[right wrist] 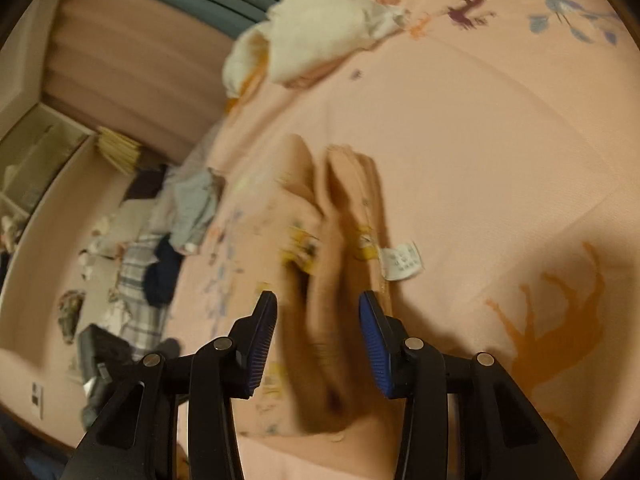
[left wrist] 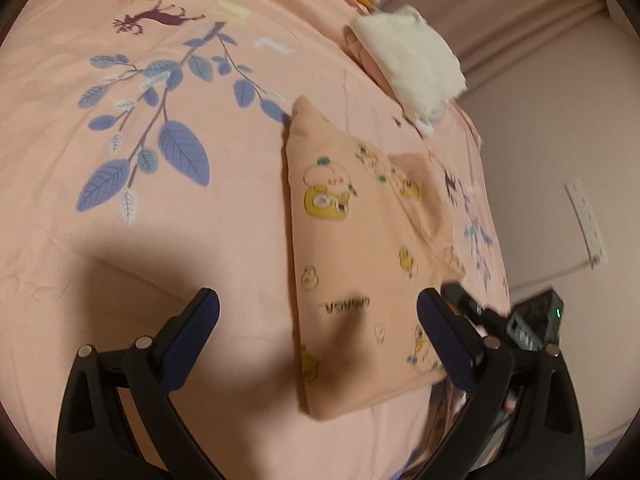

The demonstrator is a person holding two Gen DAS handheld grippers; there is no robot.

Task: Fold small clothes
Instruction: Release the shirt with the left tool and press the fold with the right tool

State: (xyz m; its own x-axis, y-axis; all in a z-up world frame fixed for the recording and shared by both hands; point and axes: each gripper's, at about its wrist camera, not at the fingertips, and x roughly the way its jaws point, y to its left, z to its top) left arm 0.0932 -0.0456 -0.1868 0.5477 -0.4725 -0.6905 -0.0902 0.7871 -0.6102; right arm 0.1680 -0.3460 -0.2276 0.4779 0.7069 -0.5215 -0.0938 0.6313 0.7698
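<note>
A small pink garment (left wrist: 360,240) printed with yellow cartoon bears lies folded on the pink bedspread (left wrist: 160,240). My left gripper (left wrist: 319,296) hovers over its near left edge with the jaws wide open and the pads touching nothing. In the right wrist view the same garment (right wrist: 332,280) shows as blurred stacked folds with a white care label (right wrist: 402,262) sticking out. My right gripper (right wrist: 317,298) stands partly open around the near end of those folds, with a gap visible beside the left pad. A dark device with a green light (left wrist: 532,320) shows behind my left gripper's right finger.
A cream and white piece of clothing (left wrist: 412,60) (right wrist: 320,28) lies crumpled at the bed's edge beyond the garment. Past that edge the floor holds a white power strip (left wrist: 586,220) and scattered clothes (right wrist: 152,264). The bedspread (right wrist: 480,160) carries leaf and deer prints.
</note>
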